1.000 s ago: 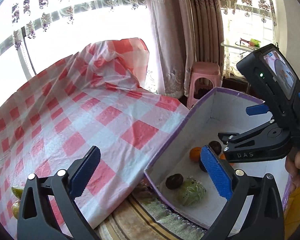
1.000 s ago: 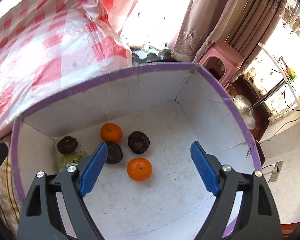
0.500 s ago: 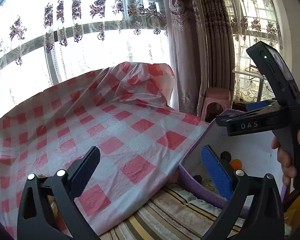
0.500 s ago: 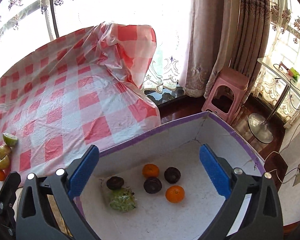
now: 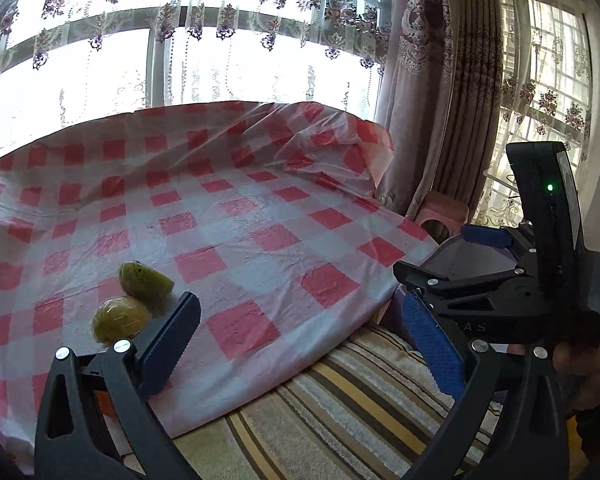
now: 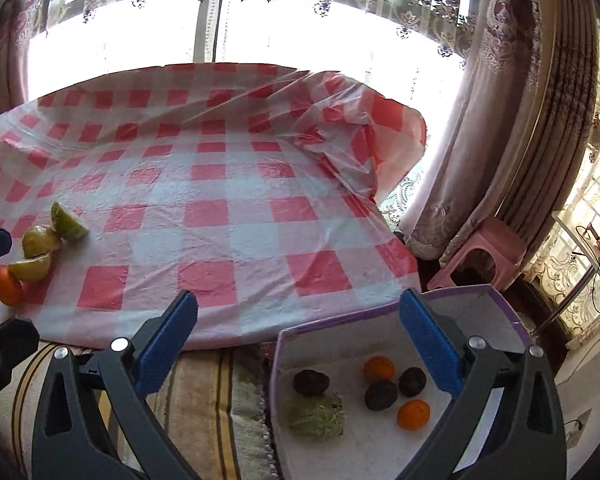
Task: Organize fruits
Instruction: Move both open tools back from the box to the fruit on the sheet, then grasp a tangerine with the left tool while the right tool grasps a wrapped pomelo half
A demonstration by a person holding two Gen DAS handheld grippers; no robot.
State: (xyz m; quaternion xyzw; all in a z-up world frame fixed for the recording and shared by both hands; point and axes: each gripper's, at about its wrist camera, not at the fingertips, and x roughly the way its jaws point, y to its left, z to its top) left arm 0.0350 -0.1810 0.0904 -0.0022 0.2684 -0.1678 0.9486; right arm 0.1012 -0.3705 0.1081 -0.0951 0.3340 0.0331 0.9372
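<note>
My left gripper (image 5: pixel 300 320) is open and empty over the near edge of the red-checked tablecloth (image 5: pixel 240 216). Two green fruits (image 5: pixel 144 280) (image 5: pixel 118 318) lie just left of its left finger. My right gripper (image 6: pixel 300 308) is open wide and holds nothing, above the gap between table and box. The purple-rimmed box (image 6: pixel 340 344) at lower right holds two oranges (image 6: pixel 413 414), three dark fruits (image 6: pixel 381 395) and a green bumpy fruit (image 6: pixel 318 418). Green fruits (image 6: pixel 40 240) and an orange (image 6: pixel 7 286) lie on the cloth at far left.
A striped towel (image 6: pixel 204 392) covers the surface between table edge and box. A pink stool (image 6: pixel 484 252) stands by the curtains (image 6: pixel 480 140) at the right. The cloth bunches up at the table's far right corner (image 6: pixel 372 120). A hand (image 5: pixel 592 372) holds the right gripper's handle.
Both grippers have pulled back and up from the box and swung left toward the table. The right jaws have widened. The green fruits on the cloth have come into the left view.
</note>
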